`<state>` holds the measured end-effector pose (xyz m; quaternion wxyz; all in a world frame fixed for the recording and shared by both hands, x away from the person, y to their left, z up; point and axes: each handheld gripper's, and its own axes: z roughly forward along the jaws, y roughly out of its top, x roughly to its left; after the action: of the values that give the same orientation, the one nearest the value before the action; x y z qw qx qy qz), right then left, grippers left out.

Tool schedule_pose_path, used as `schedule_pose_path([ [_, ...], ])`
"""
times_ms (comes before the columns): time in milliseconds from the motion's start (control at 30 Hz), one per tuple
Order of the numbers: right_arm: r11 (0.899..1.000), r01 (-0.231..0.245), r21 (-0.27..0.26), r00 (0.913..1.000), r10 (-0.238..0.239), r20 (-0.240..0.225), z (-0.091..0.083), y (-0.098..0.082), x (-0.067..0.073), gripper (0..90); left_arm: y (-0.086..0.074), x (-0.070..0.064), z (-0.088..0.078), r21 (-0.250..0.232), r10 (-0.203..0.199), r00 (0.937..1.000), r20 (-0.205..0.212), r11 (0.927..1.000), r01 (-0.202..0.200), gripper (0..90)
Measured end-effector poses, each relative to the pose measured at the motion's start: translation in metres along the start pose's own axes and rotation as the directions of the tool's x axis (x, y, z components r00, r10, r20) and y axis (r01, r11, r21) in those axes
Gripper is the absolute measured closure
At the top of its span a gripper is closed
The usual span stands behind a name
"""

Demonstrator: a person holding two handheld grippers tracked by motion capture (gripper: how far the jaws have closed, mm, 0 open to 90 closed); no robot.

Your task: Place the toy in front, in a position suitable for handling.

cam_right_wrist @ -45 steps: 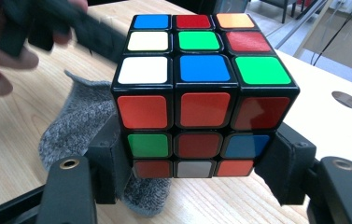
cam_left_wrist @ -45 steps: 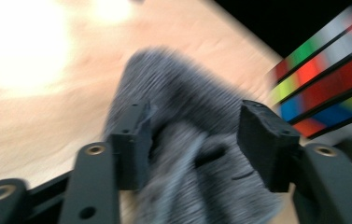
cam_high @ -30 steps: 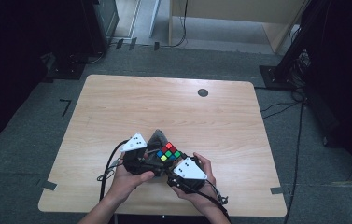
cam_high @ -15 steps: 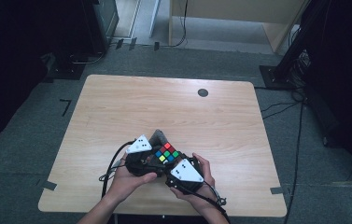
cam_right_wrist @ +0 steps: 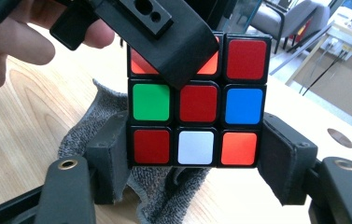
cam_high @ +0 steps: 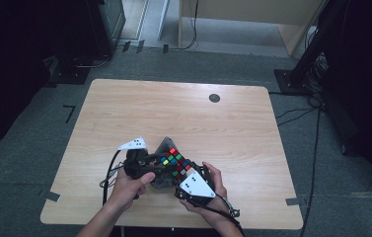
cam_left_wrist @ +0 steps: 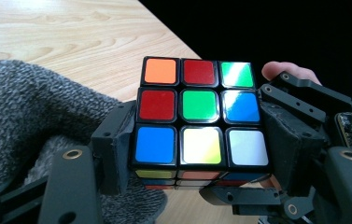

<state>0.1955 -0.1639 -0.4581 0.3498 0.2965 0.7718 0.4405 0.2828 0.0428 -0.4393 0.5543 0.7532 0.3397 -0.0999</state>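
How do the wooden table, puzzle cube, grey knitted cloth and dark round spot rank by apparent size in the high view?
1. Wooden table
2. Grey knitted cloth, partly hidden
3. Puzzle cube
4. Dark round spot

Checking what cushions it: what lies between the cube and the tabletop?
In the left gripper view, a grey knitted cloth lies under the cube, on the table.

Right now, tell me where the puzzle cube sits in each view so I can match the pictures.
High view: the puzzle cube is low and centre, between the two hands.
Left gripper view: centre, between that claw's jaws.
Right gripper view: centre, its bottom row between that claw's jaws, the other claw's jaw across its top.
Shared landmark: the grey knitted cloth beneath it.
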Motion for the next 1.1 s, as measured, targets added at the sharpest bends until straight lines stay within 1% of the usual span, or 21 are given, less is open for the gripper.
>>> schedule_pose_path([
  [100, 1.0, 0.015, -0.005, 0.9999, -0.015, 0.003, -0.002, 0.0, 0.0, 34.5, 0.001, 0.002, 0.001, 0.015, -0.017, 0.9997, 0.017, 0.9997, 0.017, 33.6],
  [133, 1.0, 0.026, -0.005, 0.9996, -0.026, 0.007, -0.002, 0.0, 0.0, 34.6, 0.001, 0.002, 0.002, 0.022, -0.02, 0.9997, 0.015, 0.9996, 0.02, 33.1],
  [267, 0.997, 0.072, -0.024, 0.9974, -0.072, 0.002, -0.003, 0.001, 0.006, 34.6, 0.0, 0.0, 0.006, 0.057, 0.003, 1.0, -0.003, 0.9984, -0.003, 28.0],
  [300, 0.996, 0.088, -0.027, 0.9961, -0.088, 0.004, -0.004, 0.002, 0.008, 34.6, 0.0, -0.001, 0.006, 0.061, 0.006, 1.0, 0.005, 0.9981, -0.007, 28.7],
  [333, 0.994, 0.103, -0.029, 0.9946, -0.103, 0.007, -0.004, 0.002, 0.009, 34.6, 0.0, -0.001, 0.006, 0.059, 0.008, 0.9999, 0.011, 0.9982, -0.009, 31.7],
  [367, 0.993, 0.111, -0.032, 0.9938, -0.111, 0.01, -0.004, 0.002, 0.01, 34.6, 0.0, -0.001, 0.005, 0.06, 0.015, 0.9998, 0.009, 0.9981, -0.016, 32.8],
  [433, 0.994, 0.1, -0.035, 0.995, -0.1, 0.0, -0.003, 0.002, 0.009, 34.5, 0.001, 0.0, 0.004, 0.066, 0.018, 0.9998, 0.011, 0.9977, -0.018, 34.0],
  [500, 0.995, 0.092, -0.048, 0.9957, -0.092, -0.008, -0.002, 0.001, 0.009, 34.2, 0.001, 0.001, 0.002, 0.061, 0.011, 0.9999, 0.012, 0.9981, -0.011, 34.1],
  [533, 0.995, 0.086, -0.053, 0.9962, -0.087, -0.011, -0.002, 0.002, 0.009, 33.9, 0.002, 0.003, 0.0, 0.056, 0.008, 1.0, 0.005, 0.9984, -0.009, 34.1],
  [567, 0.996, 0.076, -0.048, 0.9969, -0.077, -0.016, -0.001, 0.002, 0.008, 33.7, 0.003, 0.005, -0.005, 0.036, 0.007, 0.9998, -0.017, 0.9993, -0.006, 34.1],
  [600, 0.998, 0.059, -0.035, 0.9979, -0.059, -0.025, 0.001, 0.001, 0.007, 30.8, 0.004, 0.008, -0.008, 0.02, 0.001, 0.9997, -0.026, 0.9998, 0.0, 34.1],
  [667, 0.999, 0.035, -0.017, 0.9986, -0.035, -0.039, 0.003, -0.002, 0.007, 28.1, 0.006, 0.016, -0.021, -0.029, -0.026, 0.9994, -0.021, 0.9993, 0.025, 34.1],
  [733, 1.0, -0.005, 0.018, 0.9988, 0.006, -0.049, 0.01, -0.005, 0.006, 27.8, 0.007, 0.02, -0.028, -0.056, -0.017, 0.9995, -0.028, 0.9983, 0.015, 34.1],
  [800, 0.997, -0.049, 0.064, 0.9973, 0.052, -0.051, 0.02, -0.008, 0.008, 28.9, 0.008, 0.022, -0.033, -0.085, -0.002, 0.9994, -0.036, 0.9964, -0.001, 34.1],
  [867, 0.988, -0.106, 0.111, 0.9916, 0.113, -0.062, 0.029, -0.012, 0.01, 32.3, 0.007, 0.023, -0.036, -0.103, 0.007, 0.9995, -0.032, 0.9946, -0.011, 34.1],
  [900, 0.984, -0.121, 0.131, 0.9891, 0.13, -0.068, 0.033, -0.013, 0.01, 33.6, 0.007, 0.023, -0.036, -0.11, 0.016, 0.9992, -0.035, 0.9937, -0.02, 34.1],
  [967, 0.975, -0.138, 0.177, 0.9867, 0.15, -0.062, 0.042, -0.018, 0.01, 40.3, 0.006, 0.023, -0.037, -0.123, 0.029, 0.9988, -0.039, 0.9919, -0.034, 34.1],
  [1000, 0.97, -0.148, 0.194, 0.9846, 0.163, -0.064, 0.044, -0.02, 0.01, 45.6, 0.006, 0.023, -0.037, -0.129, 0.032, 0.9988, -0.038, 0.9909, -0.036, 34.1],
  [1033, 0.967, -0.153, 0.204, 0.9842, 0.167, -0.058, 0.045, -0.022, 0.008, 55.5, 0.005, 0.023, -0.038, -0.137, 0.037, 0.9984, -0.042, 0.9897, -0.042, 34.1],
  [1067, 0.964, -0.166, 0.208, 0.9826, 0.18, -0.048, 0.046, -0.024, 0.007, 62.6, 0.005, 0.024, -0.038, -0.142, 0.04, 0.9983, -0.043, 0.9888, -0.045, 34.1],
  [1100, 0.962, -0.171, 0.212, 0.9815, 0.185, -0.05, 0.046, -0.025, 0.004, 69.0, 0.004, 0.024, -0.039, -0.151, 0.044, 0.9979, -0.047, 0.9873, -0.051, 34.1],
])
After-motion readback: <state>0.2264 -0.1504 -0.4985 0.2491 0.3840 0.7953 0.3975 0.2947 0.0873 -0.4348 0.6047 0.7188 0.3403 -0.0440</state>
